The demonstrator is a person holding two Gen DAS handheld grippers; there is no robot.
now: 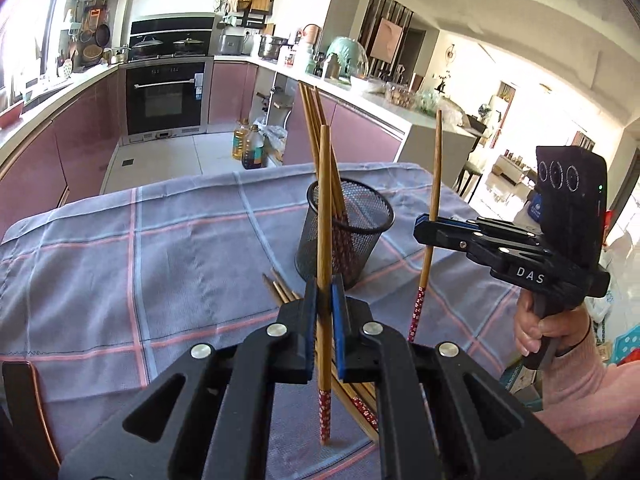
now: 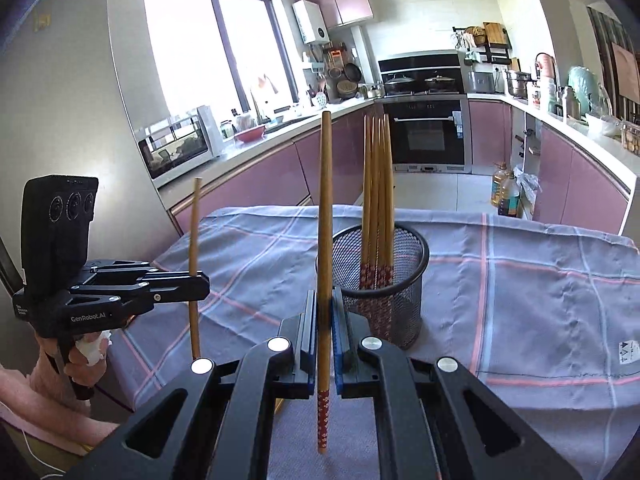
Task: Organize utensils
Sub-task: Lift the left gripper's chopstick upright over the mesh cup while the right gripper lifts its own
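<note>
1. The left gripper (image 1: 324, 300) is clamped on a single chopstick (image 1: 325, 240), held upright with its red-patterned end pointing down, above the tabletop's near edge
2. The right gripper (image 2: 325, 316) is likewise closed around a second chopstick (image 2: 325, 240), also upright with the patterned end down; in the left wrist view it sits to the right of the mesh cup (image 1: 344, 232)
3. The black mesh cup stands on the checked cloth (image 1: 160, 248) about mid-table, with several chopsticks (image 2: 376, 200) already leaning inside it, patterned ends at the bottom
4. More loose chopsticks (image 1: 280, 290) lie flat on the cloth by the near edge, just in front of the cup and partly hidden under the left gripper
</note>
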